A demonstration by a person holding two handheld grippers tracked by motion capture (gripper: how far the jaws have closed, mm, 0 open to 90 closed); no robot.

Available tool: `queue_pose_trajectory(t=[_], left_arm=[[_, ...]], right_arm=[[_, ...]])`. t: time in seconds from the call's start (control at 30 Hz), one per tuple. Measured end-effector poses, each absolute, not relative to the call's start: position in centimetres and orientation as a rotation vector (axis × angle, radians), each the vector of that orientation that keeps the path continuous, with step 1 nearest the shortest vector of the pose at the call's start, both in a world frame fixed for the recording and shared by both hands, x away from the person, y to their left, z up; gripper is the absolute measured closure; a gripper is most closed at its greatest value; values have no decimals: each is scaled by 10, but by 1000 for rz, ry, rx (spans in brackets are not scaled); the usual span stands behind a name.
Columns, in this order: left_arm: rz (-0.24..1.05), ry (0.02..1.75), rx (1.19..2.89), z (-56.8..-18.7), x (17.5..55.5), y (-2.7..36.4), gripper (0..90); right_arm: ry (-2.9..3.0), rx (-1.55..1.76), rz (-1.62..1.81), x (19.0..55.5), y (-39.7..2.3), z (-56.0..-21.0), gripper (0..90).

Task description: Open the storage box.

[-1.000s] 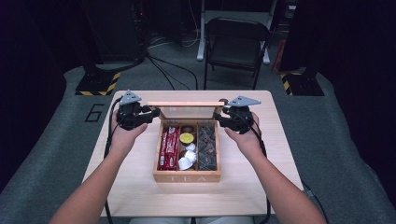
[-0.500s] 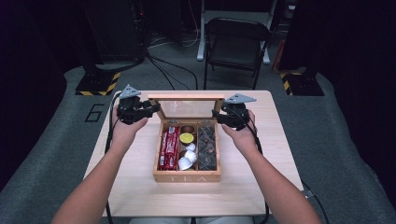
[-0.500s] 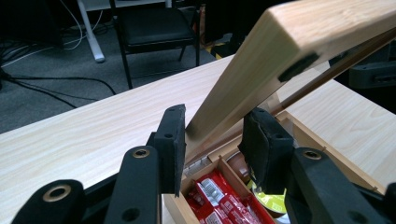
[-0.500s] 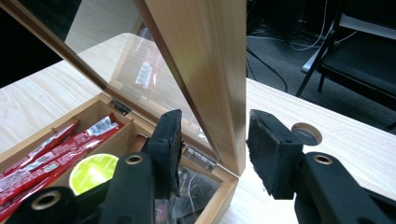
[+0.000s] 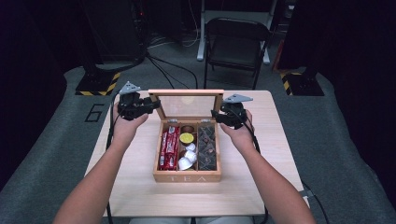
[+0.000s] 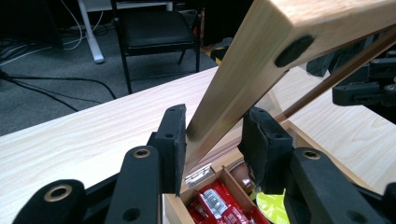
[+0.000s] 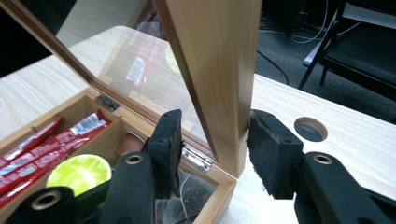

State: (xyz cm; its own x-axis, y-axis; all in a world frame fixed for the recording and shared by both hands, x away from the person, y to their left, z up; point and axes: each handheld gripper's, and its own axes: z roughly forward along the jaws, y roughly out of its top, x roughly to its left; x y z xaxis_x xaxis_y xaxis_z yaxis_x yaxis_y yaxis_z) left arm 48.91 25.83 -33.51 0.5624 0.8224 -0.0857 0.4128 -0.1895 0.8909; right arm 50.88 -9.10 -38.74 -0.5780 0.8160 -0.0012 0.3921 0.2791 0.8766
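Note:
A wooden tea box stands mid-table with its glass lid tilted up at the back. Inside lie red packets, a yellow pod, white pods and dark tea bags. My left gripper is shut on the lid's left frame, one pad on each side of the wood. My right gripper is shut on the lid's right frame, just above the hinge. The right gripper also appears beyond the lid in the left gripper view.
The light wooden table has bare room in front of and beside the box, and a round cable hole near its right back. A black folding chair and cables stand on the floor behind. Striped bases sit off the far corners.
The lid has swung up from a lower tilt to a steeper one, held at both side frames. The right hand has shifted slightly inward and down; the left hand has barely moved.

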Motion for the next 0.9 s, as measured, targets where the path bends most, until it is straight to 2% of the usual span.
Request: queue_pose_trajectory(t=[0.6, 0.9], left_arm=[[501, 1041, 1793, -334, 499, 258, 610], [500, 1049, 1790, -334, 502, 258, 613]], right_arm=[[2123, 1112, 1213, 523, -88, -407, 552], [2115, 1140, 1208, 527, -89, -410, 600]])
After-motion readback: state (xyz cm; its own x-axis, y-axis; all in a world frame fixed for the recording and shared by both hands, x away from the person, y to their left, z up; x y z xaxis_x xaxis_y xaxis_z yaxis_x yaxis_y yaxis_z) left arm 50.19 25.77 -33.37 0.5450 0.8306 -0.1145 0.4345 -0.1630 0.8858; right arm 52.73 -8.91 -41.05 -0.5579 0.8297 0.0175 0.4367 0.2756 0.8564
